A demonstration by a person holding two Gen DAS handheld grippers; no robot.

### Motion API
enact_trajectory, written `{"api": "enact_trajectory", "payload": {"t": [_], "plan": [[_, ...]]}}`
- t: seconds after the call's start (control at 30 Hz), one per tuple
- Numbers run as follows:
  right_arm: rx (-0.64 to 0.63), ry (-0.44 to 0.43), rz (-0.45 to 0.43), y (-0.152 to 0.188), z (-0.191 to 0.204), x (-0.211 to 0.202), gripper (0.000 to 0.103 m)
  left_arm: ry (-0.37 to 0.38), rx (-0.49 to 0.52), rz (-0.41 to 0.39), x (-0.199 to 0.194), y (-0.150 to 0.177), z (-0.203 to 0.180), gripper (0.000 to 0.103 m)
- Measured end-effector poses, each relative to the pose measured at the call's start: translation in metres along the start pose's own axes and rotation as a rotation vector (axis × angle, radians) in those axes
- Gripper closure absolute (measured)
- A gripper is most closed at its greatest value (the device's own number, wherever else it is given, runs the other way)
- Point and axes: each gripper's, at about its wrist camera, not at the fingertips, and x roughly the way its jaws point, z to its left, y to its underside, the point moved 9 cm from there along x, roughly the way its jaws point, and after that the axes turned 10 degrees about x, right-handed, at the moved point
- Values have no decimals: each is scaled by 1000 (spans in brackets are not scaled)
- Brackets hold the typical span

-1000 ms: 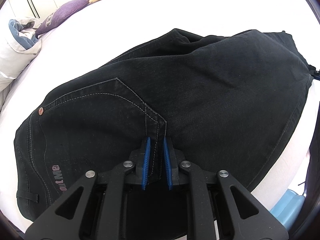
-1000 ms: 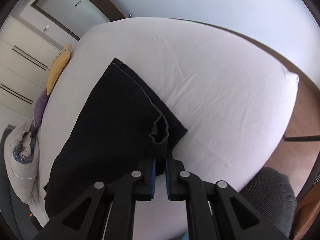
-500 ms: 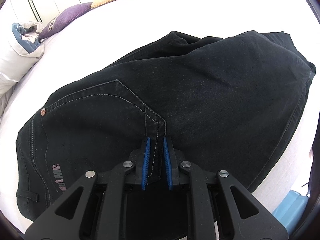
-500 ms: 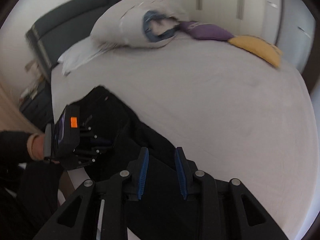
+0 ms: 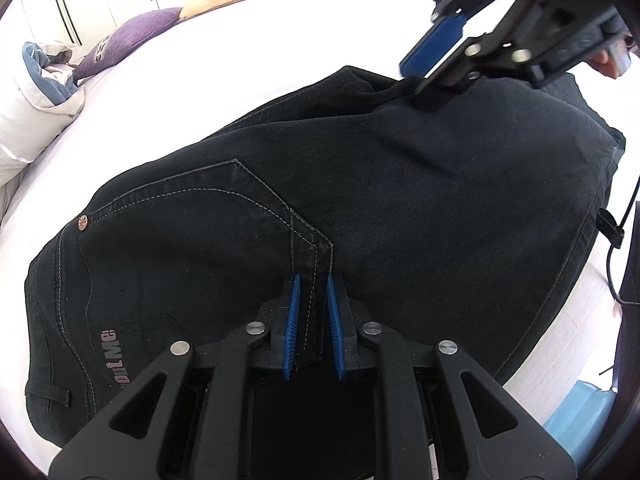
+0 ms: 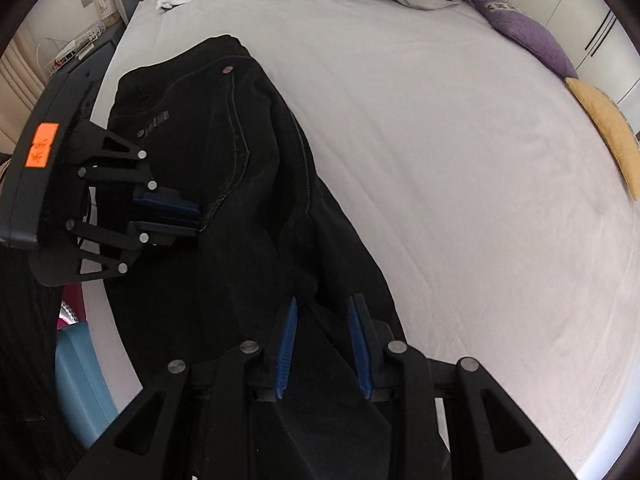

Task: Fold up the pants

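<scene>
Pants point(image 5: 400, 208), black, are spread folded on the bed point(image 6: 460, 160). Their stitched seam is clamped between the pads of the left hand-held gripper point(image 5: 313, 326). The right hand-held gripper point(image 6: 322, 346) is held apart over the far fabric edge, unclenched.
</scene>
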Motion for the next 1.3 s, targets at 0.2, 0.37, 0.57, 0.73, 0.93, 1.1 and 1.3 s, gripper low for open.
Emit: {"api": "enact_trajectory", "payload": {"t": [0.2, 0.37, 0.57, 0.73, 0.93, 1.1, 1.3], "plan": [[33, -95, -18, -5, 1, -8, 74, 6, 7, -6, -2, 1, 6, 89], [12, -71, -35, -12, -8, -19, 73, 5, 4, -13, -2, 2, 7, 89], [-90, -52, 64, -1, 2, 1, 74, 12, 2, -19, -3, 5, 8, 89], [-105, -39, 89, -6, 9, 17, 84, 14, 9, -20, -3, 6, 9, 89], [-28, 55, 0, -24, -14, 20, 97, 13, 7, -14, -3, 4, 9, 89], [221, 202, -103, -56, -89, 23, 102, -3, 17, -11, 1, 2, 5, 89], [481, 125, -257, -67, -131, -12, 98, -4, 26, -1, 2, -1, 1, 89]]}}
